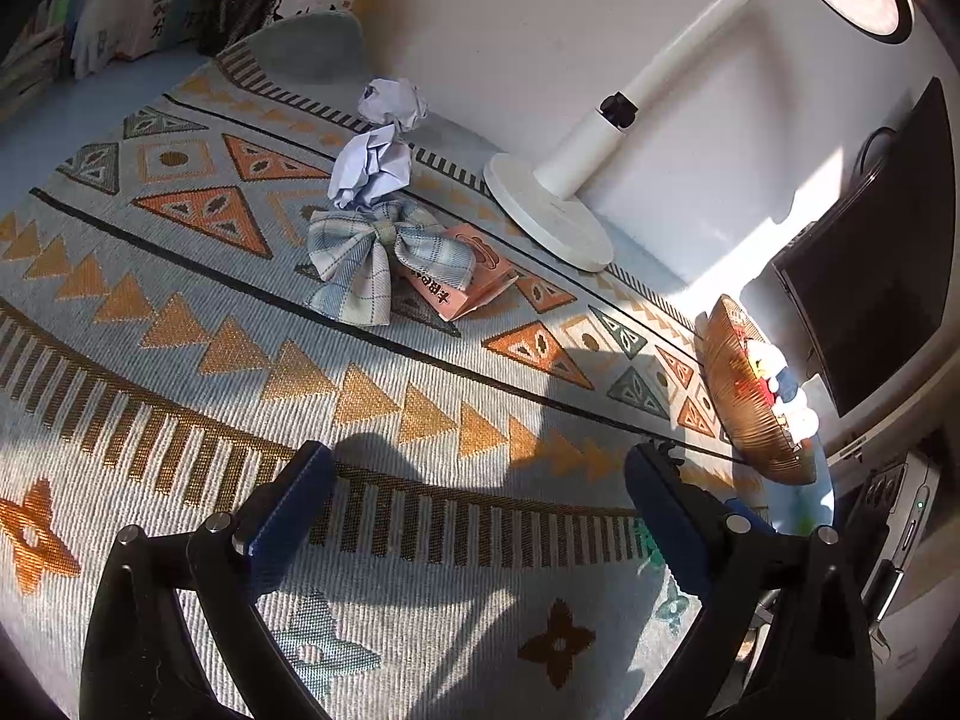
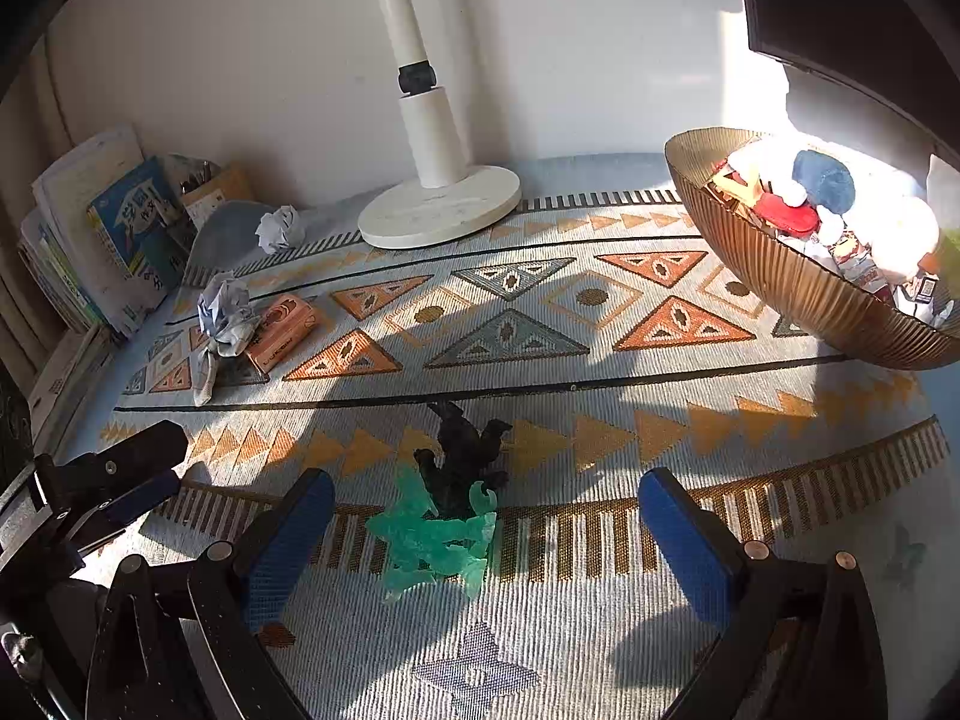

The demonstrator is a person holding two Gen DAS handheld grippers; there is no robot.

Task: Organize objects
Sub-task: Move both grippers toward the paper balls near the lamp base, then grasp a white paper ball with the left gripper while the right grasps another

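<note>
My right hand-held gripper [image 2: 486, 531], pads apart, frames the translucent green plastic toy [image 2: 435, 540]; next I close, then carry it to the ribbed brown bowl [image 2: 798, 294].

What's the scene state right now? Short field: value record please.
surface: patterned woven mat
left tool: open, empty, over bare mat
right tool: open, empty, green and black toy figure between its fingers, not gripped
bowl: ribbed, gold-brown, right side, already holds several items
loose items: plaid bow, orange packet partly under it, two crumpled paper balls
lamp base: white, by the wall
books: stacked at far left
</note>
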